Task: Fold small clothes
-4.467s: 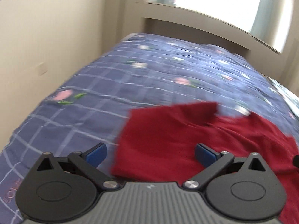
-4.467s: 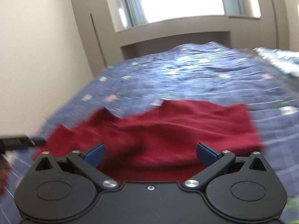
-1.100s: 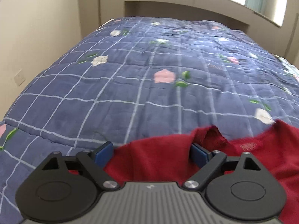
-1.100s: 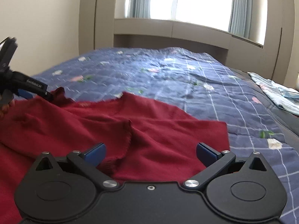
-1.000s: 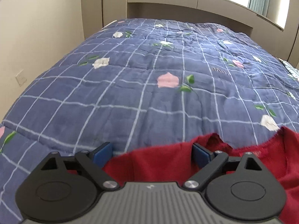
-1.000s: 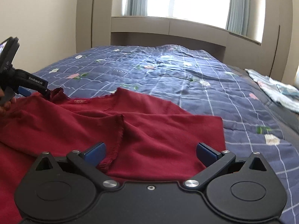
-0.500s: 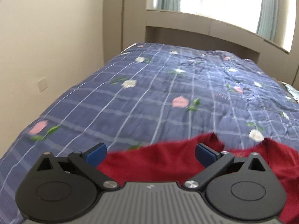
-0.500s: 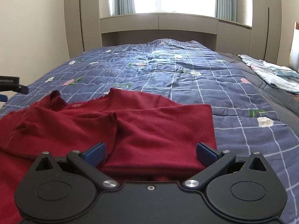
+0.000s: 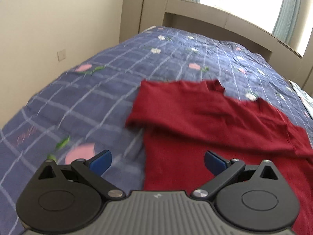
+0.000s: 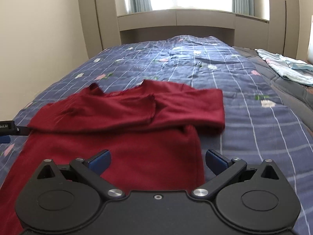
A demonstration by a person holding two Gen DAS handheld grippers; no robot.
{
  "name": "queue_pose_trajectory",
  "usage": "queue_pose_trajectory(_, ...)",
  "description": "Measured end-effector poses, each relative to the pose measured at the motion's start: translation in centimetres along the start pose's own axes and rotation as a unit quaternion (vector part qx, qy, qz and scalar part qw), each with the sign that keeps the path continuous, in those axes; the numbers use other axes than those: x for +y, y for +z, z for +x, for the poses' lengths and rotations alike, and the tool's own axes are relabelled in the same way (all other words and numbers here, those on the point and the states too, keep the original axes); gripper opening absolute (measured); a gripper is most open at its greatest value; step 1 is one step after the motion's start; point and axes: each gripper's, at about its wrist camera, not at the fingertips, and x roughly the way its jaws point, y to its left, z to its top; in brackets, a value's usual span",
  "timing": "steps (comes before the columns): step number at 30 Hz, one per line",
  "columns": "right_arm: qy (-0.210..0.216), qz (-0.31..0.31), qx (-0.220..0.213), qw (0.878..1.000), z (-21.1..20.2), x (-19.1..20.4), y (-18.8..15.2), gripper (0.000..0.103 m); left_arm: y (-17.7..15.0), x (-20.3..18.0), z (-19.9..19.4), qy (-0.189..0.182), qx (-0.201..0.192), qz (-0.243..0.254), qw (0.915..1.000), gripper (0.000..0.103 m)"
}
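One red garment point(image 10: 121, 129) is seen on one bed point(image 10: 244, 105); one pale blue cloth point(image 10: 285, 68) lies far right; two hand-held grippers are counted.

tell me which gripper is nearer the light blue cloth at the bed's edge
Right. The right gripper hangs over the red top, with the light blue cloth far off to its right; the left gripper sits beyond the top's opposite side.

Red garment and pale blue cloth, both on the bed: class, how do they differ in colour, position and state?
The red garment is dark red; the pale blue cloth is light blue.
The red garment lies near the grippers; the pale blue cloth sits far off at the bed's right edge.
The red garment has both sleeves folded inward; the pale blue cloth lies rumpled.
Both rest on the blue checked quilt.
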Motion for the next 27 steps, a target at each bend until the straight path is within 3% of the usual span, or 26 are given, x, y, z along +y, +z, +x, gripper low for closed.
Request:
queue_pose_trajectory(5, 0.004, -0.023, -0.002, 1.0, -2.4, 1.3, -1.8, 0.102, -1.7, -0.4, -1.8, 0.011, 0.0, 0.027, 0.9996, 0.103)
queue_pose_trajectory(9, 0.003, -0.058, -0.035, 0.998, -1.6, 2.6, -0.7, 0.102, 0.3, -1.6, -0.2, 0.041, 0.004, 0.039, 0.9984, 0.103)
queue_pose_trajectory(14, 0.015, -0.085, -0.059, 0.995, 3.6, 3.7, 2.8, 0.102, 4.1, -3.1, 3.9, 0.024, -0.008, 0.005, 0.9997, 0.103)
queue_pose_trajectory(19, 0.034, -0.097, -0.06, 0.993, 10.2, 4.2, 6.3, 0.102, 7.2, -5.9, 8.9, -0.004, -0.023, 0.015, 0.9996, 0.103)
queue_pose_trajectory(24, 0.018, -0.115, -0.028, 0.993, 16.0, 3.8, 7.5, 0.102, 8.1, -7.5, 14.2, 0.032, 0.01, 0.047, 0.9983, 0.103)
queue_pose_trajectory(27, -0.023, -0.119, -0.01, 0.993, 17.5, 2.5, 7.3, 0.102, 7.8, -7.5, 14.8, 0.046, -0.009, 0.059, 0.9971, 0.103)
